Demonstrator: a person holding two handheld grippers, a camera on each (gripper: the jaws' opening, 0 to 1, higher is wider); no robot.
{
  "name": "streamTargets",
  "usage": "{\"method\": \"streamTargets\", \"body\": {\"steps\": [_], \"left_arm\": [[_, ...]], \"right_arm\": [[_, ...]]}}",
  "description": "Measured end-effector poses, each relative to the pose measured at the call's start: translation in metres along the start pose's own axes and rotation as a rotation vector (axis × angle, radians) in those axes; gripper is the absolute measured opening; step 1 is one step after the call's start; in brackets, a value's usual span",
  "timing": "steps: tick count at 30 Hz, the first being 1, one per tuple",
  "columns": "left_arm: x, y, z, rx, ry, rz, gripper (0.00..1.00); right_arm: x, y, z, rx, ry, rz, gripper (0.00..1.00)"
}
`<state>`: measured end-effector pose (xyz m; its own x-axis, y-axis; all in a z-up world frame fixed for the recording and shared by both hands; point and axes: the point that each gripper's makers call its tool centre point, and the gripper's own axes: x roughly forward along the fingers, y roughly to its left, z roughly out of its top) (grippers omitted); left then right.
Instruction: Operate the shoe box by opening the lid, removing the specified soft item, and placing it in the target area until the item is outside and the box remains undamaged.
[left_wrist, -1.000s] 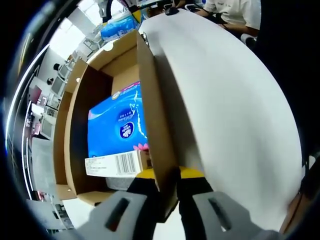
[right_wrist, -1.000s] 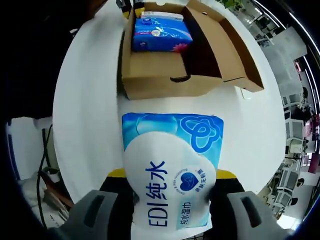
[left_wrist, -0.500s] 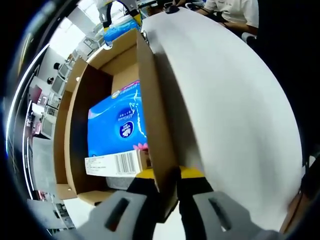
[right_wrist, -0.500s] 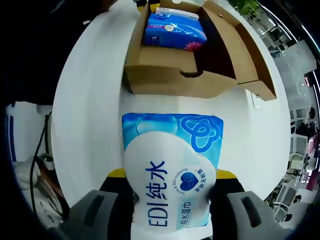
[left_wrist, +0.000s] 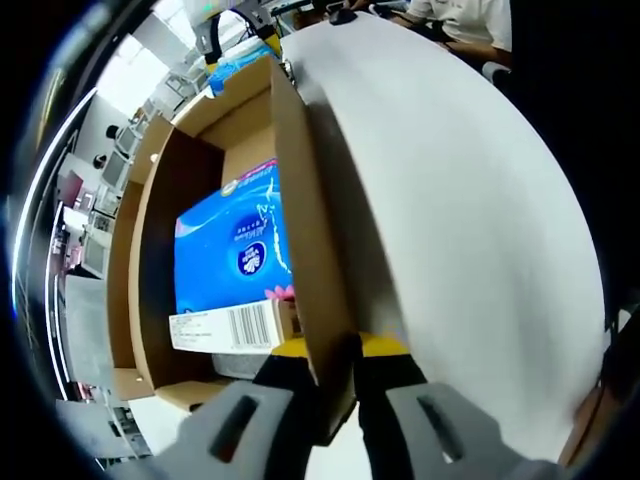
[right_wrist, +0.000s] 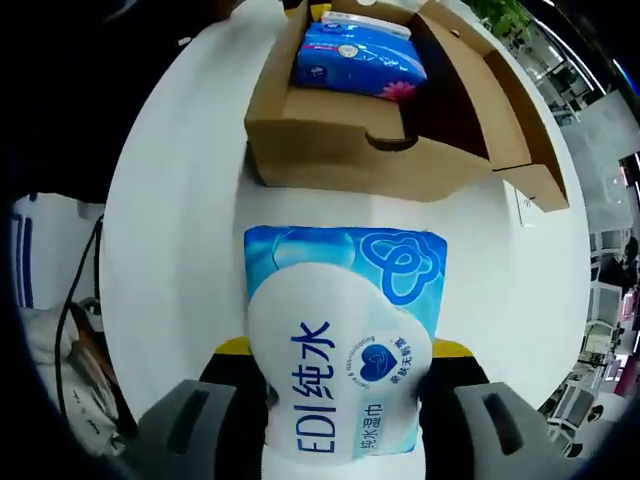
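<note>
Right hand-held gripper (right_wrist: 340, 375) has its jaws closed on a soft pack of wet wipes (right_wrist: 345, 340), held outside and in front of the open shoe box (right_wrist: 340, 150) over the white table (right_wrist: 170, 230). Left hand-held gripper (left_wrist: 338, 372) is pinched onto the box's side wall, one jaw inside, one outside, pinning the box in place. Lid stands open on the far side. Step in hand, as I judge it: setting the pack down in the target area. Best done by lowering until the pack rests flat on bare table, well apart from the box front, then opening the jaws slowly so the soft wrap does not snag; the left grip should stay light enough not to crease the cardboard. Readable print on the held pack: "EDI纯水", smaller characters below too fine to read. A blue tissue pack (left_wrist: 232, 250) sits inside the box, logo illegible, with a barcode label (left_wrist: 225, 328) beside it.
</note>
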<state>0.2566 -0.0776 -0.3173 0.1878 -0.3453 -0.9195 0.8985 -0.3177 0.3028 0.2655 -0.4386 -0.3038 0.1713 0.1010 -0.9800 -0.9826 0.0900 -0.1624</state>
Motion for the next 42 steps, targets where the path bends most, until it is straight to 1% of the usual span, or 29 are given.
{"method": "streamTargets", "body": {"steps": [4, 6, 8, 13, 16, 21, 25, 31, 35, 37, 42], "left_arm": [[0.000, 0.000, 0.000, -0.001, 0.000, 0.000, 0.11], [0.000, 0.000, 0.000, -0.002, 0.004, 0.000, 0.11], [0.001, 0.000, -0.001, 0.000, 0.011, 0.003, 0.11], [0.001, 0.001, -0.002, -0.002, 0.009, 0.002, 0.11], [0.001, 0.001, -0.002, -0.002, 0.010, 0.002, 0.11], [0.001, 0.001, -0.002, -0.002, 0.011, 0.003, 0.11], [0.001, 0.002, -0.002, -0.001, 0.011, 0.003, 0.11], [0.002, 0.003, -0.003, 0.002, 0.018, 0.003, 0.11], [0.001, 0.003, -0.003, 0.001, 0.018, 0.003, 0.11], [0.001, 0.002, -0.003, 0.001, 0.017, 0.003, 0.11], [0.001, 0.002, -0.003, 0.000, 0.017, 0.004, 0.11]], "right_arm": [[0.004, 0.003, -0.002, -0.028, 0.000, 0.012, 0.60], [0.006, 0.002, -0.003, -0.018, -0.003, 0.018, 0.60], [0.007, 0.001, -0.004, -0.028, -0.005, 0.016, 0.60], [0.011, 0.002, 0.000, -0.028, -0.017, 0.032, 0.60], [0.016, 0.004, -0.001, -0.042, -0.006, 0.040, 0.60], [0.023, 0.003, -0.008, -0.043, 0.023, 0.051, 0.60], [0.022, 0.002, -0.008, -0.056, 0.019, 0.055, 0.60], [0.022, 0.002, -0.009, -0.046, 0.024, 0.061, 0.61], [0.022, 0.001, -0.009, -0.043, 0.028, 0.059, 0.62], [0.022, 0.000, -0.010, -0.026, 0.031, 0.053, 0.62], [0.020, 0.000, -0.009, -0.033, 0.024, 0.045, 0.62]]}}
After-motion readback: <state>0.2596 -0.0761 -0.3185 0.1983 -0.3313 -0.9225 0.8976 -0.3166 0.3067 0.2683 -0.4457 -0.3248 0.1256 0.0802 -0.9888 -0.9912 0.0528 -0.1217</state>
